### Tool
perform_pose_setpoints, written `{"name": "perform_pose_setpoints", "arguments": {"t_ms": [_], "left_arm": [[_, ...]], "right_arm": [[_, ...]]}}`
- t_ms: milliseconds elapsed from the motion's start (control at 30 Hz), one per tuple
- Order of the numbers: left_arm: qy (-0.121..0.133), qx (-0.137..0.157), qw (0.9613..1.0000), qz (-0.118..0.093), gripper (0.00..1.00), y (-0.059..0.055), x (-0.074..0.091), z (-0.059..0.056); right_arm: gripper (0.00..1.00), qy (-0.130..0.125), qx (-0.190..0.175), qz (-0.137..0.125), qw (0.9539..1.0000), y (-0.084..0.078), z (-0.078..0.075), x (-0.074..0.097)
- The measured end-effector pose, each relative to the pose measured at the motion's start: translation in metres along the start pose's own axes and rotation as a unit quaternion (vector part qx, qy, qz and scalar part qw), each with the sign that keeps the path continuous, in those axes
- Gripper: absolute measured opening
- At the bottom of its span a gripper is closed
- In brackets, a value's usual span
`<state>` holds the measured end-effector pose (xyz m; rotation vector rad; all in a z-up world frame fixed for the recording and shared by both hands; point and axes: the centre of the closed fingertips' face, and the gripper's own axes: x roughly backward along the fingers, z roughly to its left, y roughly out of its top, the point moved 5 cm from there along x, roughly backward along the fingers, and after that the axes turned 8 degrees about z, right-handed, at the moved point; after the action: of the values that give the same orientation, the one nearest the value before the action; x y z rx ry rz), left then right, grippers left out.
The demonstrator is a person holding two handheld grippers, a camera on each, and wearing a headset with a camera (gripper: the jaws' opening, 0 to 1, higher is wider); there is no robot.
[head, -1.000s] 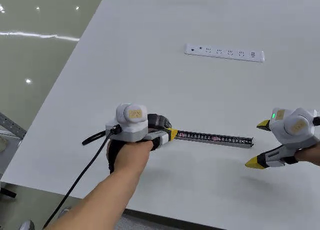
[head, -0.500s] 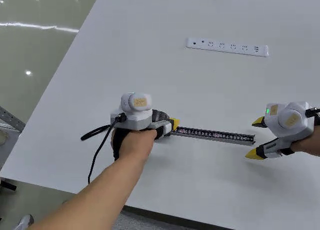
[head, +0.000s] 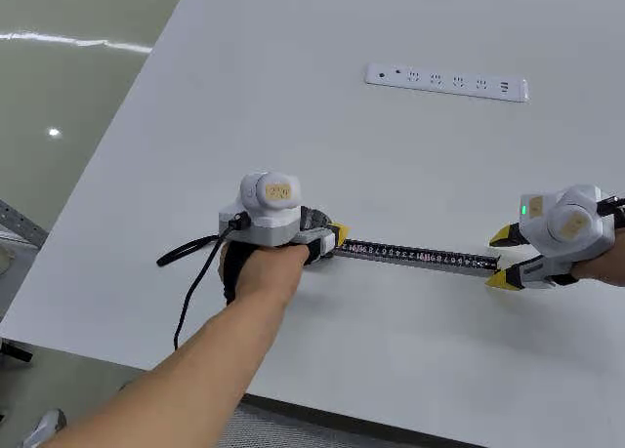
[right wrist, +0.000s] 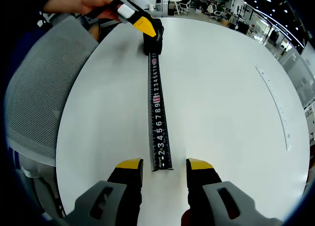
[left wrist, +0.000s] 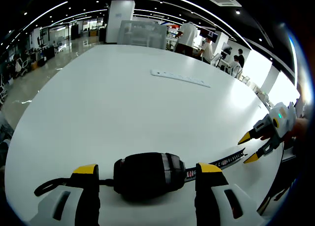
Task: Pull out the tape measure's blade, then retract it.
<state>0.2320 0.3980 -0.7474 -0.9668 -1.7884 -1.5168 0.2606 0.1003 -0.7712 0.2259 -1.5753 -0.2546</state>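
Left tool [left wrist: 147, 170] apparently clamping tape measure [left wrist: 149, 177], right tool [right wrist: 165, 164] spread astride blade [right wrist: 158, 103] numbered 2–9

White power strip [head: 446, 81] lies flat on the desk [head: 293, 67], toward its far edge; glossy floor [head: 59, 67] gleams past the left edge.

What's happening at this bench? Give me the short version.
A person works two handheld grippers on the white table. The left gripper has its jaws either side of the black tape measure case; whether they grip it is unclear. The black numbered blade lies pulled out flat across the table. The right gripper is open, its yellow-tipped jaws flanking the blade's free end without pinching it.
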Motion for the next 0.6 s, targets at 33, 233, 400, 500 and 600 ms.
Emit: {"name": "perform_pose_setpoints", "arguments": {"t_ms": [33, 233, 400, 500, 600], "left_arm": [[0.000, -0.001, 1.0000, 0.001, 0.75, -0.0003, 0.0004, -0.0002], [-0.002, -0.003, 1.0000, 0.002, 0.71, -0.0008, 0.0021, -0.0002], [-0.003, -0.006, 1.0000, 0.005, 0.69, -0.0022, 0.0017, -0.0005], [-0.004, -0.005, 0.9999, 0.007, 0.68, -0.0032, 0.0004, -0.0003], [-0.006, -0.005, 0.9999, 0.008, 0.66, -0.0035, 0.0004, -0.0009]], "right_arm": [[0.30, 0.002, 0.003, 0.001, 1.0000, -0.0003, 0.0001, -0.0008], [0.25, 0.008, 0.013, 0.009, 0.9998, -0.0041, 0.0006, -0.0040], [0.20, 0.008, 0.013, 0.007, 0.9999, -0.0041, 0.0000, -0.0036], [0.18, 0.010, 0.014, 0.006, 0.9998, -0.0038, 0.0000, -0.0036], [0.15, 0.010, 0.017, 0.006, 0.9998, -0.0036, 0.0002, -0.0039]]}}
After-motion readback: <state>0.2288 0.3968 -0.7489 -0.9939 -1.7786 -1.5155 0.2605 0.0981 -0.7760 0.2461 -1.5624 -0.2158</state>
